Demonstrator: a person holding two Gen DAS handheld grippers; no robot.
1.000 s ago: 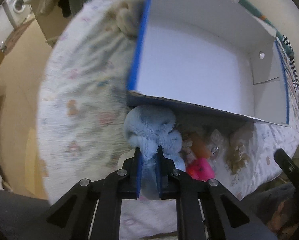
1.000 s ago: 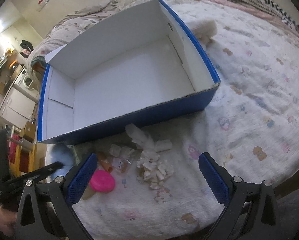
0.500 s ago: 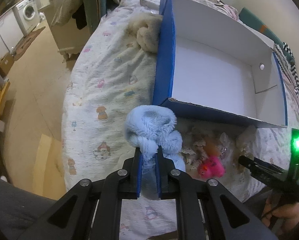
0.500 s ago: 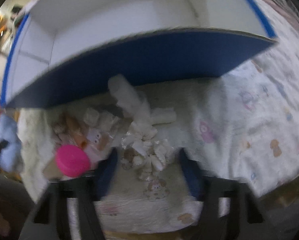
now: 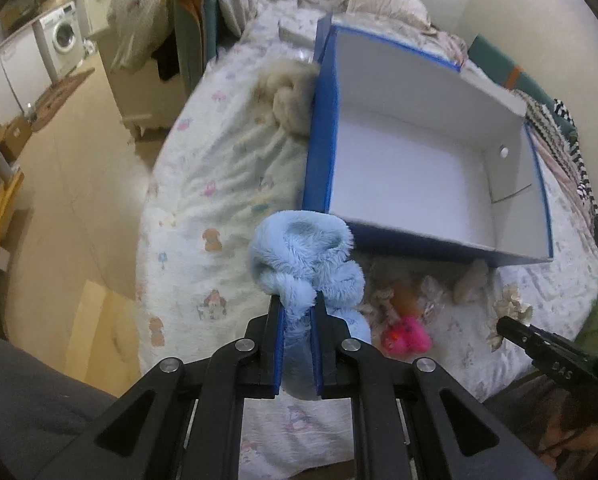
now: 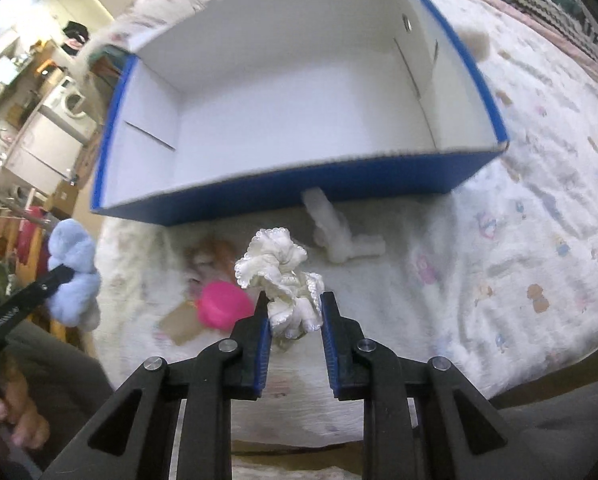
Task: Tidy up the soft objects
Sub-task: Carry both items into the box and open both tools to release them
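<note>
My left gripper (image 5: 297, 300) is shut on a fluffy light-blue soft toy (image 5: 303, 252), held above the bed near the front left corner of an open blue box with a white inside (image 5: 419, 168). My right gripper (image 6: 293, 300) is shut on a white frilly soft piece (image 6: 279, 268), held above the bed in front of the box (image 6: 299, 92). The blue toy also shows in the right wrist view (image 6: 75, 272). On the bed lie a pink round toy (image 6: 223, 306), a white soft piece (image 6: 339, 236) and a small orange-brown toy (image 5: 403, 298).
A beige fluffy item (image 5: 291, 100) lies against the box's left outer wall. The bed's patterned blanket (image 6: 539, 240) extends to the right. The bed edge drops to the floor (image 5: 59, 200) on the left, with a washing machine (image 5: 65, 40) beyond.
My right gripper has closed on the white frilly piece and lifted it off the bed. My left gripper has drawn up and back with the blue toy.
</note>
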